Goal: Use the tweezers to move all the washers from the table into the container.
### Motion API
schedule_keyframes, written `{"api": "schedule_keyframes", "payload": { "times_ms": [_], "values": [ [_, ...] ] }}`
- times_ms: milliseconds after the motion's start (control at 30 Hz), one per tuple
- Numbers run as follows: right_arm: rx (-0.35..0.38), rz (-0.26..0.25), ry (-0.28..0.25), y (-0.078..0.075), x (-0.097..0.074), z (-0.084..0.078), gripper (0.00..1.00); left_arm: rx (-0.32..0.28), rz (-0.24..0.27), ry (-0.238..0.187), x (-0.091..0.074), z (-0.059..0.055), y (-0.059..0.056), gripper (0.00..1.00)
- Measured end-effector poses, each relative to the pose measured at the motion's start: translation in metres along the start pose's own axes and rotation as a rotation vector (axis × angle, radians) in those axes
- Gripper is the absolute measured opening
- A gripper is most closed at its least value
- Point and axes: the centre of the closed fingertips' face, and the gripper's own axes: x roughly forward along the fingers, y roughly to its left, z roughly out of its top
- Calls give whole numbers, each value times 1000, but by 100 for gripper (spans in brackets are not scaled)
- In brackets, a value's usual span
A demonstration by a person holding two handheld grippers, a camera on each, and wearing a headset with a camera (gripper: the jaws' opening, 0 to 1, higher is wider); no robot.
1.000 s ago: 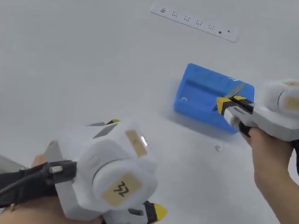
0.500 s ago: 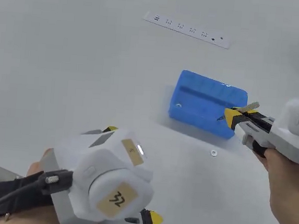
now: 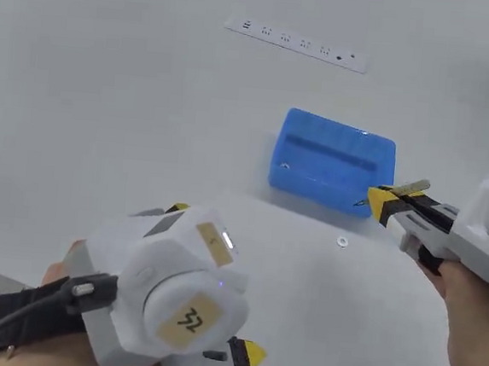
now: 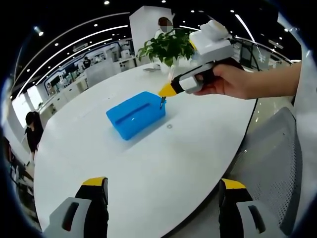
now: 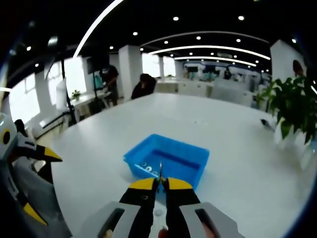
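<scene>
Left hand-held gripper (image 4: 163,182): jaws stood wide apart with nothing between them, held low over the near edge of the surface (image 3: 132,96).
Right hand-held gripper (image 5: 160,185): jaws were closed on the tweezers (image 5: 160,171), which stuck out forward between the yellow tips.
Tweezers tip: I saw it just beside the container (image 3: 313,185), at its near right corner in the head view (too small for me to tell whether it held anything).
Container: blue open tray, flat on the surface.
Stored washers (image 5: 145,167): several lay inside the container, along its near wall.
Loose washer (image 3: 343,241): lay on the surface near the container's front, apart from it.
Power strip (image 3: 295,44): on the far side, well apart.
</scene>
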Motion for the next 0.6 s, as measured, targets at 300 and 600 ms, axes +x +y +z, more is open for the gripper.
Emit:
{"api": "schedule_keyframes", "payload": {
  "times_ms": [300, 600],
  "values": [
    [10, 6, 52, 4, 0, -24, 4, 5, 1, 0, -1, 0, 0, 95],
    [-4, 0, 101, 1, 11, -43, 4, 6, 5, 2, -2, -1, 0, 95]
  ]
}}
